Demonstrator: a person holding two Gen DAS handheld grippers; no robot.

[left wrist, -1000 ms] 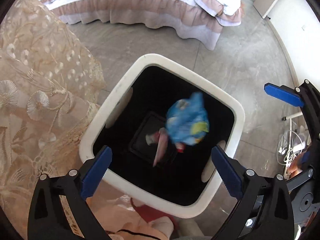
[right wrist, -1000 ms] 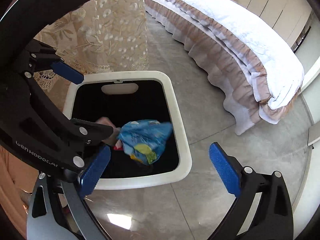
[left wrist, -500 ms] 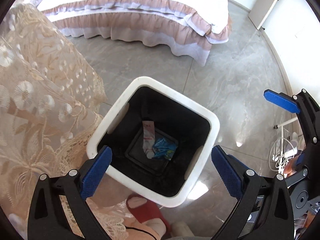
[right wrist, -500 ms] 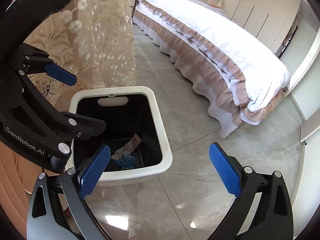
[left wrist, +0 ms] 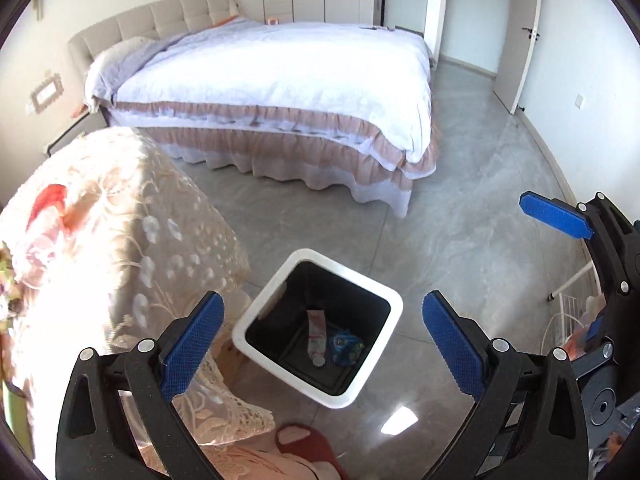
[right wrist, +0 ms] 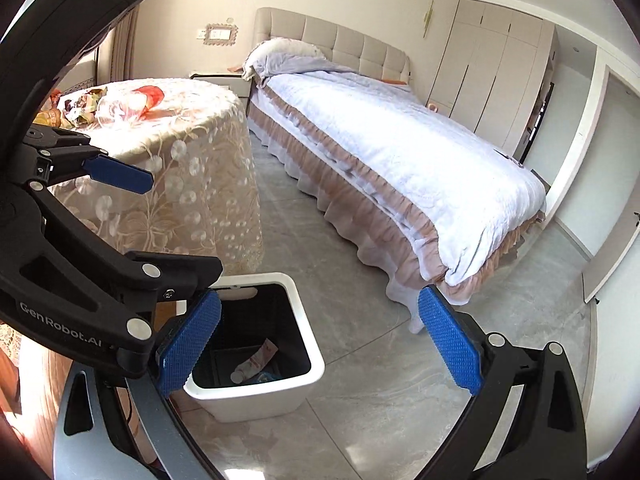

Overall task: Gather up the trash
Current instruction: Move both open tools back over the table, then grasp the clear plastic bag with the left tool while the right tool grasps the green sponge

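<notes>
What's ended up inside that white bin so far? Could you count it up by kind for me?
Inside the white bin, on its black bottom:
Pink-and-white squeeze tube: 1
Crumpled blue wrapper: 1
Total: 2
More litter lies on the lace-covered table, not yet collected and too blurred to count.

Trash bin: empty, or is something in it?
Not empty: the trash bin holds a tube and a blue wrapper on its bottom.

Right claw gapes empty above the bin holding a tube.
</notes>
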